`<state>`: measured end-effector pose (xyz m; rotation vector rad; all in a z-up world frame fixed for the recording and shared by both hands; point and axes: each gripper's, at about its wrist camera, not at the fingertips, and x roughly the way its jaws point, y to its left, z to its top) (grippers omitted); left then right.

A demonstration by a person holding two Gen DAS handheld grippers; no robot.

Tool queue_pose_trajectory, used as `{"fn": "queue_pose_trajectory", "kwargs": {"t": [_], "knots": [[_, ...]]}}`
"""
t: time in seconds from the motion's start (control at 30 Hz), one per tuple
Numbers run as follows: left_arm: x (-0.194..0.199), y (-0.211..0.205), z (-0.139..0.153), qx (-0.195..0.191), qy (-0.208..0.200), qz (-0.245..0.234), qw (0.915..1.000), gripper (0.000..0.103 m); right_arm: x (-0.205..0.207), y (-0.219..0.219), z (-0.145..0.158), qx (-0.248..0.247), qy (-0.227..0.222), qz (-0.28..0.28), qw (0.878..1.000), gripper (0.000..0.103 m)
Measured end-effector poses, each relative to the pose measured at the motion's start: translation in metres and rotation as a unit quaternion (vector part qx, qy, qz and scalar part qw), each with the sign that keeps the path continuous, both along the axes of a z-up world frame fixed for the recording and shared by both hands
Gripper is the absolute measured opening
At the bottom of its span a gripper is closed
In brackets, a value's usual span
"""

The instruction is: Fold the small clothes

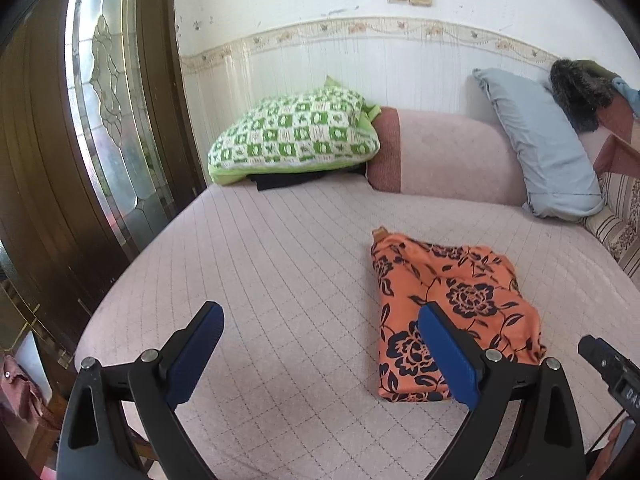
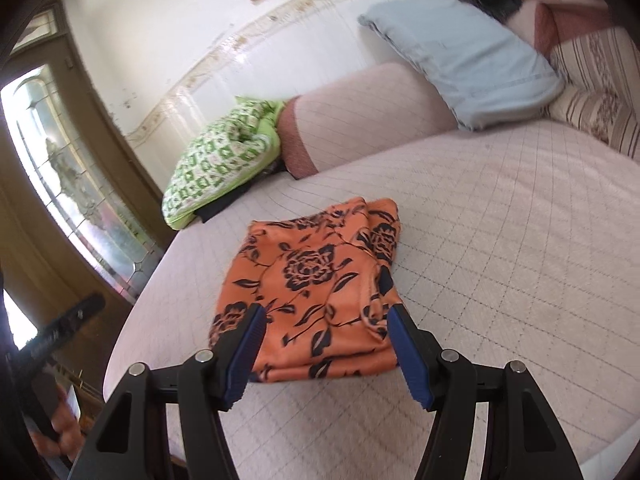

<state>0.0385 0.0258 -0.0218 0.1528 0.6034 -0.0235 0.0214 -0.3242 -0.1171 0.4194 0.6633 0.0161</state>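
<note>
Both tools hung empty above the pink quilted bedspread (image 1: 280, 280), and I judged the folding nearly done. The orange garment with a dark blue flower print (image 2: 316, 276) lay as a compact folded packet near the bed's front edge, flat enough to keep its creases without being held. My left gripper (image 1: 320, 344) had its blue pads wide apart over bare quilt, beside the packet. My right gripper (image 2: 324, 352) also stood apart, its tips framing the packet's near edge without pressing it, as far as I could tell. I kept the green-and-white checked pillow (image 1: 296, 136) and pale blue pillow (image 1: 536, 140) well clear at the headboard
</note>
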Motion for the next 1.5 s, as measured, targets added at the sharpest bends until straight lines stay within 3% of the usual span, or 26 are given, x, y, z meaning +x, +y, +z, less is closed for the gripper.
{"fn": "queue_pose_trajectory", "kwargs": {"t": [0.5, 0.7, 0.93, 1.5], "knots": [[-0.041, -0.014, 0.055, 0.024, -0.057, -0.001, 0.9981, 0.098, -0.058, 0.024, 0.098, -0.073, -0.104, -0.006, 0.992, 0.066], [-0.049, -0.009, 0.067, 0.009, -0.062, 0.004, 0.998, 0.098, -0.072, 0.042, 0.12, -0.089, -0.134, 0.006, 0.987, 0.067], [-0.049, -0.008, 0.067, 0.015, -0.058, 0.012, 0.9981, 0.098, -0.075, 0.056, 0.124, -0.102, -0.143, 0.016, 0.984, 0.067], [-0.034, 0.002, 0.053, 0.011, -0.027, 0.03, 0.9991, 0.098, -0.053, 0.071, 0.098, -0.102, -0.103, 0.03, 0.989, 0.067]]}}
